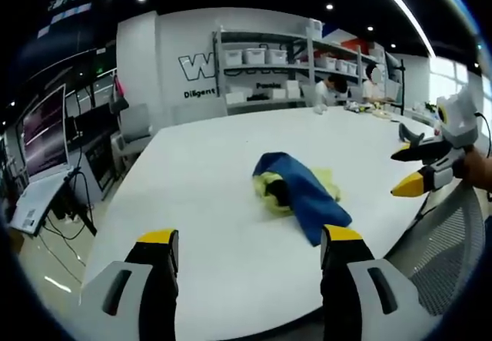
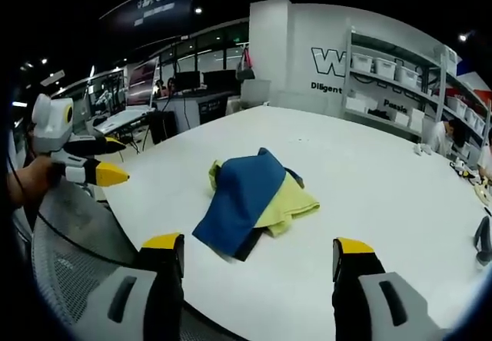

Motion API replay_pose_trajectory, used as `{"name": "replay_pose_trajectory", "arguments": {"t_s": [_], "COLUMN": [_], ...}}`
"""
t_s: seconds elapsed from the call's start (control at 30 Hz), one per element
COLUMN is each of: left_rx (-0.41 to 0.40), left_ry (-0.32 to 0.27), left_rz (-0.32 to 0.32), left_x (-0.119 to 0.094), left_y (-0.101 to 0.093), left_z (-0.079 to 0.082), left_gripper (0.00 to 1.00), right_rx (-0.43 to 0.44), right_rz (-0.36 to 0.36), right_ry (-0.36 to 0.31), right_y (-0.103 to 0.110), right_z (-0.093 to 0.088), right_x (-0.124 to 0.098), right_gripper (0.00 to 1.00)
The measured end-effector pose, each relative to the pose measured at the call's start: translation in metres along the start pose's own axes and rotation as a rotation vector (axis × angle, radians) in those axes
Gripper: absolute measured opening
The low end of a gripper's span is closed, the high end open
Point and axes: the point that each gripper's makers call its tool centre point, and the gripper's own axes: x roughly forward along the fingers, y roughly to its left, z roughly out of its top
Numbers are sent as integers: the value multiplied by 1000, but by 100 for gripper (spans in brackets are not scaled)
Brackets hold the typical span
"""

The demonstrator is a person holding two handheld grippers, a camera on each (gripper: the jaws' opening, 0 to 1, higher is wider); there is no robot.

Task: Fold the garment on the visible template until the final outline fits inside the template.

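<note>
A crumpled blue and yellow garment lies on the white table; the right gripper view has the garment just ahead of its jaws. My left gripper is open, held above the table's near edge, short of the cloth. My right gripper is open too, above the table edge, with nothing between its jaws. Each gripper appears in the other's view: the right gripper at the right edge, the left gripper at the left edge. No template outline can be made out on the table.
A mesh chair back stands against the table's near edge, and the same chair is low right in the left gripper view. Shelves with white bins line the far wall. People sit at the table's far end. A monitor stands left.
</note>
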Motion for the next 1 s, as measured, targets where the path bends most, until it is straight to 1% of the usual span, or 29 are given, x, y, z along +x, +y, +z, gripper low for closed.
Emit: {"name": "replay_pose_trajectory", "arguments": {"t_s": [0.13, 0.33, 0.4, 0.57, 0.7, 0.77, 0.83, 1.0], "left_rx": [-5, -4, -7, -18, -53, -75, -102, -102], "left_ry": [-17, -13, -20, -21, -29, -30, -12, 8], "left_rz": [16, 17, 19, 18, 14, 6, -14, -34], "left_x": [-1, 0, -1, -1, -2, -1, 1, 1], "left_y": [3, 4, 4, 5, 8, 8, 6, 3], "left_z": [2, 2, 3, 4, 6, 6, 3, 0], "left_gripper": [73, 74, 74, 73, 73, 76, 80, 86], "right_rx": [3, 7, 13, 36, 73, 91, 101, 105], "right_rz": [-2, -1, 0, 8, 19, 28, 30, 34], "right_ry": [-2, 0, 1, 5, 3, 6, 7, 8], "right_y": [0, 0, -1, 0, -1, -1, -1, 0], "right_z": [0, 0, 0, -1, 0, -1, -1, -1], "right_x": [0, 0, 1, 0, 0, 0, 0, 0], "right_gripper": [77, 77, 77, 77, 78, 79, 79, 82]}}
